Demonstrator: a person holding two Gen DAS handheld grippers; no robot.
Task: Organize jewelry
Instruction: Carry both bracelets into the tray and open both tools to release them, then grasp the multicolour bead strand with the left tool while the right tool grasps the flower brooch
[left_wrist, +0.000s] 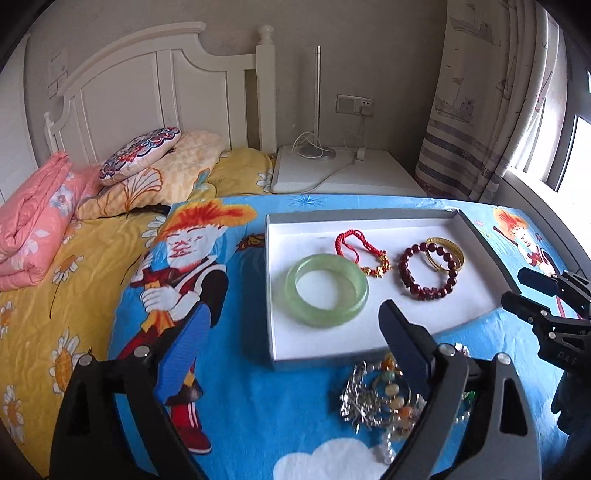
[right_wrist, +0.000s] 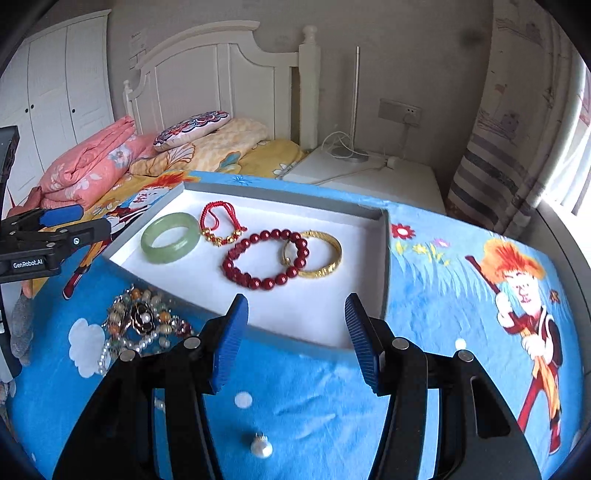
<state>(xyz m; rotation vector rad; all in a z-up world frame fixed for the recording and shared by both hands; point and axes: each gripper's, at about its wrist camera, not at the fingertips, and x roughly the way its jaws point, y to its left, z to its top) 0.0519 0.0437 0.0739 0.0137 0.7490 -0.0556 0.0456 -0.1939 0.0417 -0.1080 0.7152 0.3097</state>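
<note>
Jewelry heap (left_wrist: 384, 398) lies tangled on the blue bedspread (left_wrist: 258, 406), just near of the tray (left_wrist: 275, 295) already holding four bracelets. The left gripper (left_wrist: 291, 332) hangs spread and empty almost above the heap, nearer than the right gripper (right_wrist: 295, 325), also spread, with a loose pearl (right_wrist: 261, 447) beneath it

Left gripper (left_wrist: 291, 345): black angular frame, blue ribbed pads (left_wrist: 184, 354), silver round fasteners at pivots. Right gripper (right_wrist: 293, 338): same build. "GenRobot.AI" printed white on left body; "DAS" embossed on right.
</note>
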